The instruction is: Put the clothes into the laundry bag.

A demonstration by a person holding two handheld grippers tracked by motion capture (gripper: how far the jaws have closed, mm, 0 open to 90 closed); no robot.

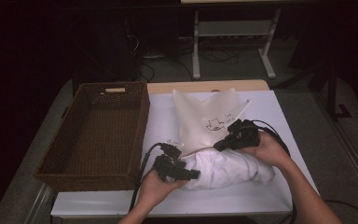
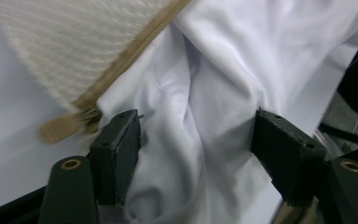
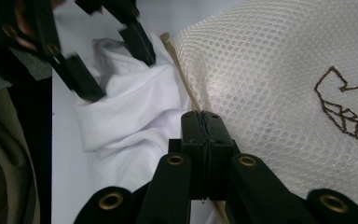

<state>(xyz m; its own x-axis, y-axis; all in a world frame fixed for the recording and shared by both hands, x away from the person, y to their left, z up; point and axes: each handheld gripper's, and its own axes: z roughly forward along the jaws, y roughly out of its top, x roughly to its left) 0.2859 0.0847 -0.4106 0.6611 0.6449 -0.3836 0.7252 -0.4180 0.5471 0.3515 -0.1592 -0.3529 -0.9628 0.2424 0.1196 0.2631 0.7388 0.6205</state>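
Now I am stuffing the shirt (image 1: 223,169) into the bag (image 1: 209,119). My right tongs (image 3: 206,122) pinch the bag's edge. My left tongs (image 2: 196,140) are open around the shirt beside the bag; next they must grab and push.

White table (image 1: 270,186), wicker basket (image 1: 98,135), mesh bag (image 1: 205,116), probably white garment (image 1: 223,170)

- Left gripper (image 1: 193,174): held low in the left hand (image 1: 156,185), jaws apart and pointing right.
- Right gripper (image 1: 218,145): held in the right hand (image 1: 266,148), jaws pressed together and pointing left.
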